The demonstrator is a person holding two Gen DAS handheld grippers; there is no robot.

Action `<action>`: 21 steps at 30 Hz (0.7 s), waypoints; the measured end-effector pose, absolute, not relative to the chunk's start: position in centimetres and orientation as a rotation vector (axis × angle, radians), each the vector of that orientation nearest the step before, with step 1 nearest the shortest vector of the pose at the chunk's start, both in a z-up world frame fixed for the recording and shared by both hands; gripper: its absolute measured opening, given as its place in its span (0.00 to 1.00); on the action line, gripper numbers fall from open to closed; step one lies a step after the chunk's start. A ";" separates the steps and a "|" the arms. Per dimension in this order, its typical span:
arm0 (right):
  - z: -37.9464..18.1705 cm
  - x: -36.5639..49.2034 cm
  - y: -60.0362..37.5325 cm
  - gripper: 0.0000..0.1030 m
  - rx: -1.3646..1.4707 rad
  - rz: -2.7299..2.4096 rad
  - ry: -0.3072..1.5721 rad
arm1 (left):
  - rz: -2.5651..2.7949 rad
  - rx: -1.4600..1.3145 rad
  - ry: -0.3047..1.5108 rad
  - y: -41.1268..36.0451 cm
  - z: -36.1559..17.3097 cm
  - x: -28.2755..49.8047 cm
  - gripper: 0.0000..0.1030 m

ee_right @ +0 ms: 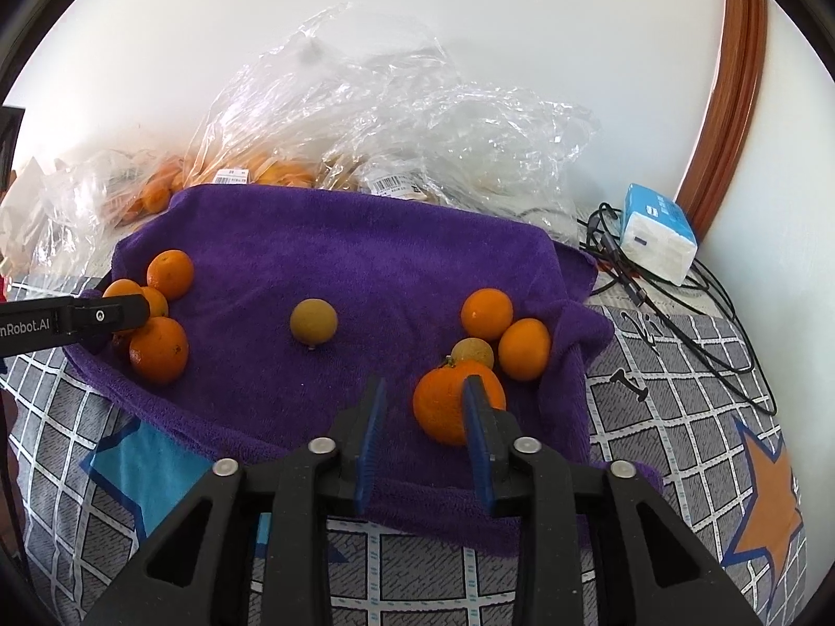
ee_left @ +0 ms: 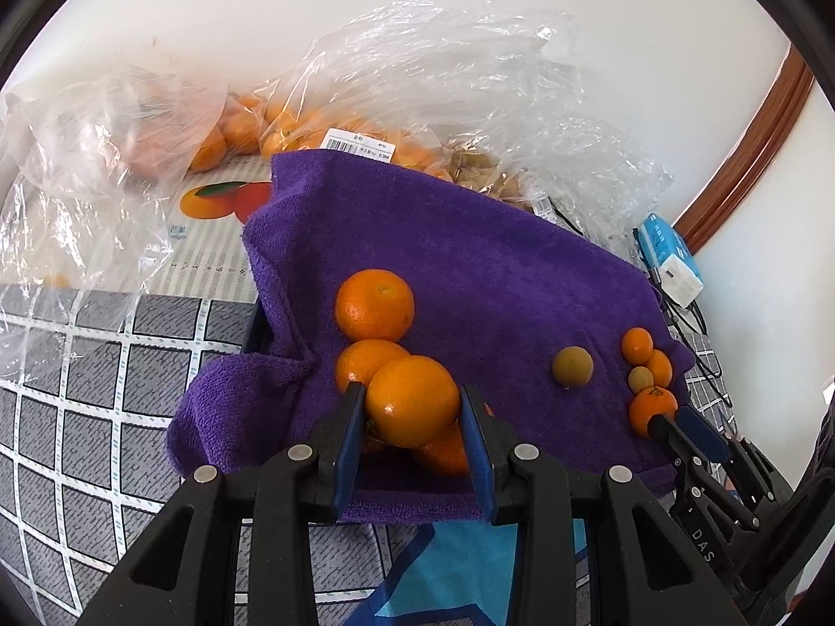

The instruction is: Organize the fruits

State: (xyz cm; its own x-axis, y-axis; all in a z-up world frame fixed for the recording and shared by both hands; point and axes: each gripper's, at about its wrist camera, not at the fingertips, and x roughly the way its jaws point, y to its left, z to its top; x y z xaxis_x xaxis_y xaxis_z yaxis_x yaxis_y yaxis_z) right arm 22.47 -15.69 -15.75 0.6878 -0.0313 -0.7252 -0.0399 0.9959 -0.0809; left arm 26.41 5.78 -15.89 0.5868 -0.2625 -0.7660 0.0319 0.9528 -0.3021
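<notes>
Orange (ee_left: 412,400) clamped in left gripper (ee_left: 412,396), purple towel (ee_left: 469,261) beneath

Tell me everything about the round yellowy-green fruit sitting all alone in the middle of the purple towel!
The lone fruit is small, round and dull yellow-green, with a matte, faintly speckled skin and a tiny stem nub poking out underneath. It looks whole and unbruised. It rests on the purple towel, apart from both groups of oranges, with bare cloth all round it. Only the towel touches it; neither hand-held gripper is near it.
</notes>
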 end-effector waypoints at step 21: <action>-14.7 20.6 -18.0 0.60 0.018 -0.005 0.867 | -0.145 -0.254 0.922 6.2 -12.3 21.9 0.66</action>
State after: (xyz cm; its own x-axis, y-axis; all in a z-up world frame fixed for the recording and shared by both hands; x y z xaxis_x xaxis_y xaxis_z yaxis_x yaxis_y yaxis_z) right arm 20.55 -17.98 -14.69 0.6468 0.0028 -0.7626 0.0120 0.9998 0.0138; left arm 21.93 6.22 -12.26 0.5976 -0.2313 -0.7677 0.0151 0.9606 -0.2777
